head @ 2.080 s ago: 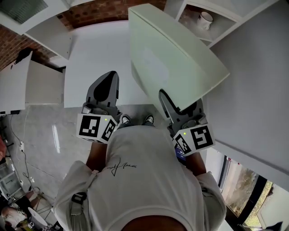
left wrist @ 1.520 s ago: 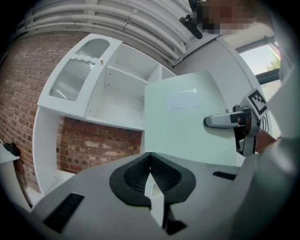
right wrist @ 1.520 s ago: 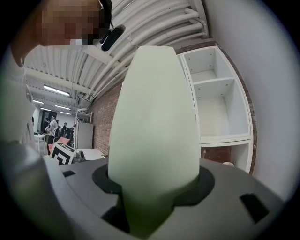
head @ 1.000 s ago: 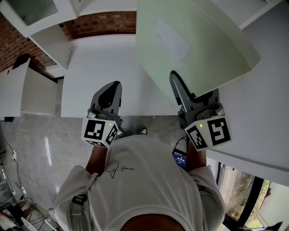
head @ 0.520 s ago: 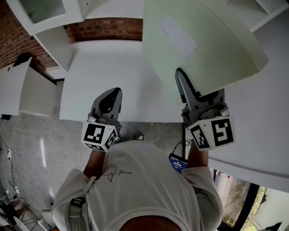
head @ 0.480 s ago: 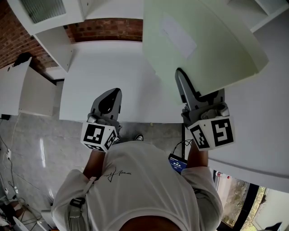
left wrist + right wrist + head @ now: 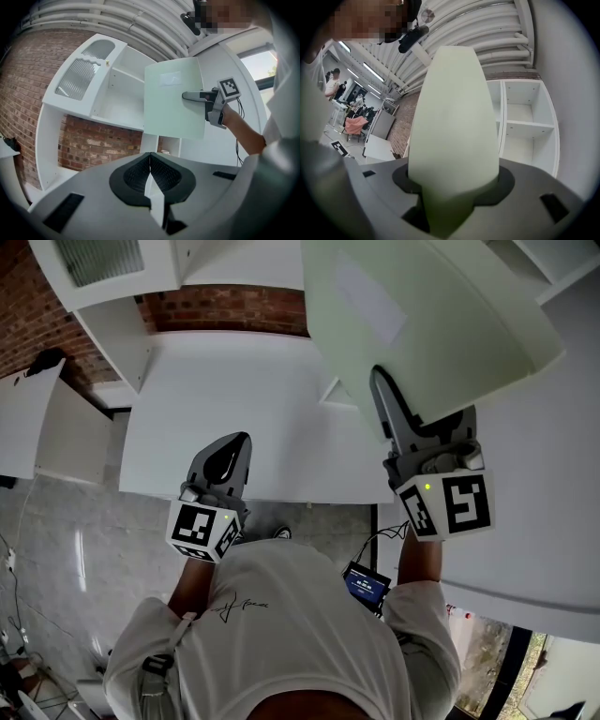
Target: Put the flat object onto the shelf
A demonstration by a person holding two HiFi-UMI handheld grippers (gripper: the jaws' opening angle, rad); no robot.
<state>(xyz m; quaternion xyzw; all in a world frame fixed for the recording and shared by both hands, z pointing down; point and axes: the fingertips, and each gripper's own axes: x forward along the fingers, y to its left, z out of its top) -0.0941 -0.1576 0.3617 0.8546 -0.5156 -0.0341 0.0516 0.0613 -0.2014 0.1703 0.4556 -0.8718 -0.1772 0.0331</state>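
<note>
The transport step is in hand. The right gripper (image 7: 382, 390) is clamped on the near edge of the flat object (image 7: 422, 315), a pale green board with a small label on its face. Its jaws stand wide apart with the board's edge filling the gap between them. The board hangs in the air above the white table (image 7: 234, 399), touching nothing else, and reaches out toward the white shelf unit (image 7: 525, 123) at the right. The left gripper (image 7: 150, 171) is empty, its pads pressed together, and hovers level over the table's near edge, well apart from the board.

The placing is not yet done. The next move probably calls for carrying the board to one of the open compartments and lining its far edge up with the opening. It then needs to be laid flat on a shelf board before the jaws let go. Because it is held by one edge only, it could sag or twist, so a slow approach looks wise.
</note>
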